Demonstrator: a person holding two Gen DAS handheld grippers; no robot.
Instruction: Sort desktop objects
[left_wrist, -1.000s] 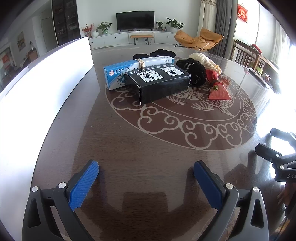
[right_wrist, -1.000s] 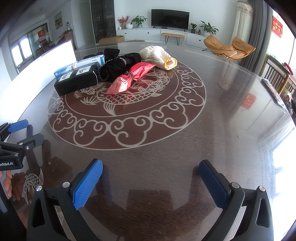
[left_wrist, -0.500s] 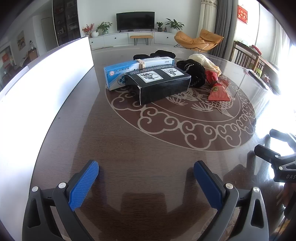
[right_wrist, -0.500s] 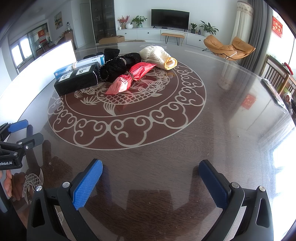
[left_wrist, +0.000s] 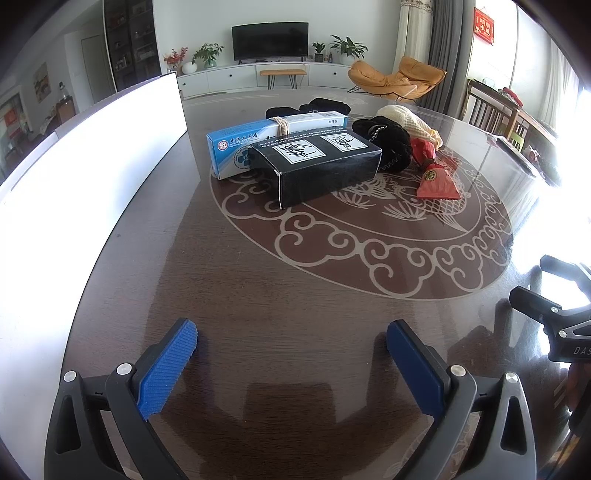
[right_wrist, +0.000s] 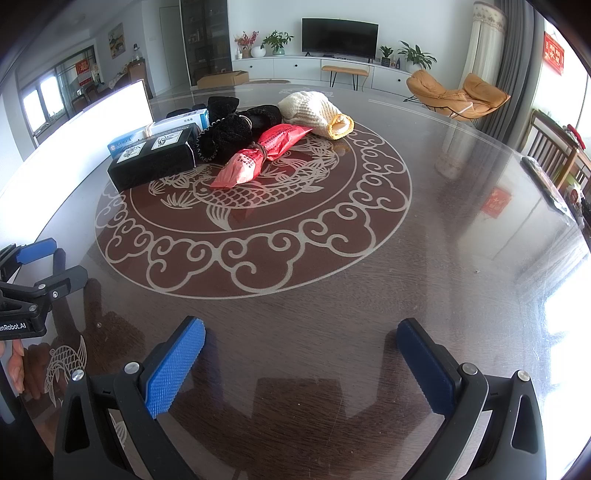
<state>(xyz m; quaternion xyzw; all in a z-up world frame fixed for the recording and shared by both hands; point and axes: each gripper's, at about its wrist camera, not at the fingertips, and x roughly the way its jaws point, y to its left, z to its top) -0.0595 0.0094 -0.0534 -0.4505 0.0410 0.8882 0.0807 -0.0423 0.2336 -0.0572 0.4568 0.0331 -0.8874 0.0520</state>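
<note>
A black box (left_wrist: 317, 168) (right_wrist: 153, 160) lies on the round table's far side, with a blue-and-white box (left_wrist: 255, 142) (right_wrist: 159, 129) right behind it. Beside them sit a black fuzzy bundle (left_wrist: 384, 142) (right_wrist: 229, 134), a red packet (left_wrist: 432, 171) (right_wrist: 262, 153) and a cream knitted pouch (left_wrist: 410, 123) (right_wrist: 314, 110). My left gripper (left_wrist: 291, 341) hovers open over bare table at the near edge, well short of the boxes. My right gripper (right_wrist: 301, 341) is open too, over the near table, far from the pile. Nothing is between either pair of fingers.
A bright white panel (left_wrist: 85, 147) runs along the table's left side. The dark glass table top (right_wrist: 443, 229) carries a patterned circle in its middle. A remote-like dark object (right_wrist: 546, 184) lies at the far right rim. Chairs stand beyond the right edge.
</note>
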